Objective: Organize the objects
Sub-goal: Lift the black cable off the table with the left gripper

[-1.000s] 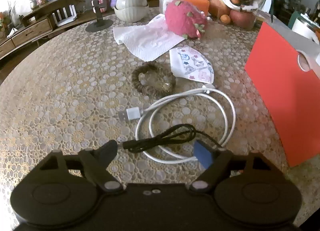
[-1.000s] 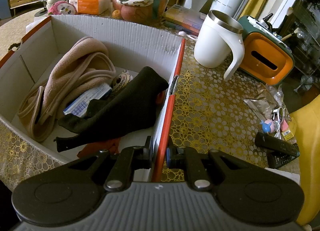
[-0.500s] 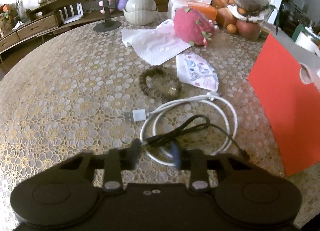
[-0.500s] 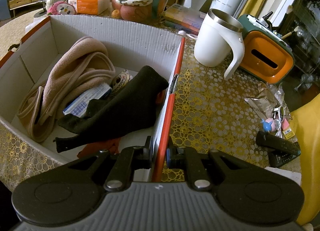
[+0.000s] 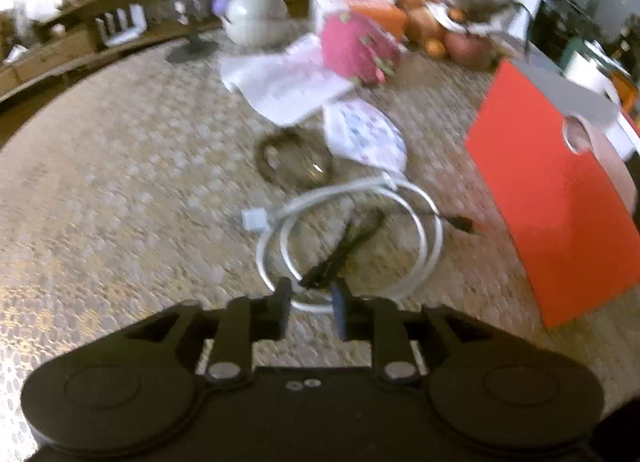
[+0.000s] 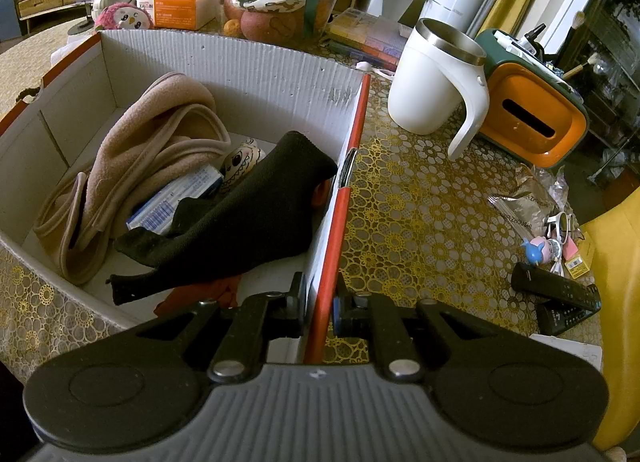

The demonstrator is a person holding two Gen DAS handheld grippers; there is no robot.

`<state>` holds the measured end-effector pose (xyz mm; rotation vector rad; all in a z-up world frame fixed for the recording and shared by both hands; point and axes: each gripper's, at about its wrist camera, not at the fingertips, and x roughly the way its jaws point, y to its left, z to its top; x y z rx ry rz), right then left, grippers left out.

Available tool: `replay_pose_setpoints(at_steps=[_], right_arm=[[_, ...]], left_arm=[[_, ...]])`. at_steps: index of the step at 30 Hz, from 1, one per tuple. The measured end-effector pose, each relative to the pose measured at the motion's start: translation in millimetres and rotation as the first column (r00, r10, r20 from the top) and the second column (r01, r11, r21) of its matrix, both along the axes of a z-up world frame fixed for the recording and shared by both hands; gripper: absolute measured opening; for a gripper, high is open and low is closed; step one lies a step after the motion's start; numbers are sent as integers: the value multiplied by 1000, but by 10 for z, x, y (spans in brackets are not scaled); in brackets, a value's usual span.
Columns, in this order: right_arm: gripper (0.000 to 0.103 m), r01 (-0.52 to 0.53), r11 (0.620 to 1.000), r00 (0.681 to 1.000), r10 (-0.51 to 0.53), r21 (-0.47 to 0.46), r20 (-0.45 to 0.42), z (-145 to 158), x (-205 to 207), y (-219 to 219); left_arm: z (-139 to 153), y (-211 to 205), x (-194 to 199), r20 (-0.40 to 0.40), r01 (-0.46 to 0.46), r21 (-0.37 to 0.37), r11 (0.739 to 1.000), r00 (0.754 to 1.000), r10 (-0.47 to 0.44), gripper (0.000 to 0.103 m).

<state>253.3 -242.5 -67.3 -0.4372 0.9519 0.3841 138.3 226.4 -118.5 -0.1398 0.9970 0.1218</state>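
Left gripper [image 5: 310, 304]: jaws narrowed from wide, closed on black cable [image 5: 344, 250] and white cable [image 5: 400, 197] (blurred). Right gripper [image 6: 318, 308]: clamped on box wall [image 6: 340, 221]. Boxing judged next.

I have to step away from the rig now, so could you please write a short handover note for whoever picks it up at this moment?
Left gripper: closed on the black cable, which lies across the white cable coil on the table.
Right gripper: shut on the red wall of the box, steadying it.
Done: pink cloth, black cloth and a small packet are in the box.
Left: both cables, hair tie, face mask and pink plush are on the table.
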Motion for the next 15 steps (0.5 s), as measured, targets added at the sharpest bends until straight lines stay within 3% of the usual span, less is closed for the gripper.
replay_pose_setpoints(at_steps=[3,7,15], right_arm=[[12,0,1000,1000,0,0,-1,0,1,0],[12,2,1000,1000,-2,1,-2,2,4,3],[12,2,1000,1000,-2,0,-3,5,9,0]], left_arm=[[7,-55,2,-10,31,40,999,999,-30,31],[77,-143,57,30,66,84,994,997,-68,56],[3,-286,329,-8,140,144,980,990,-140,56]])
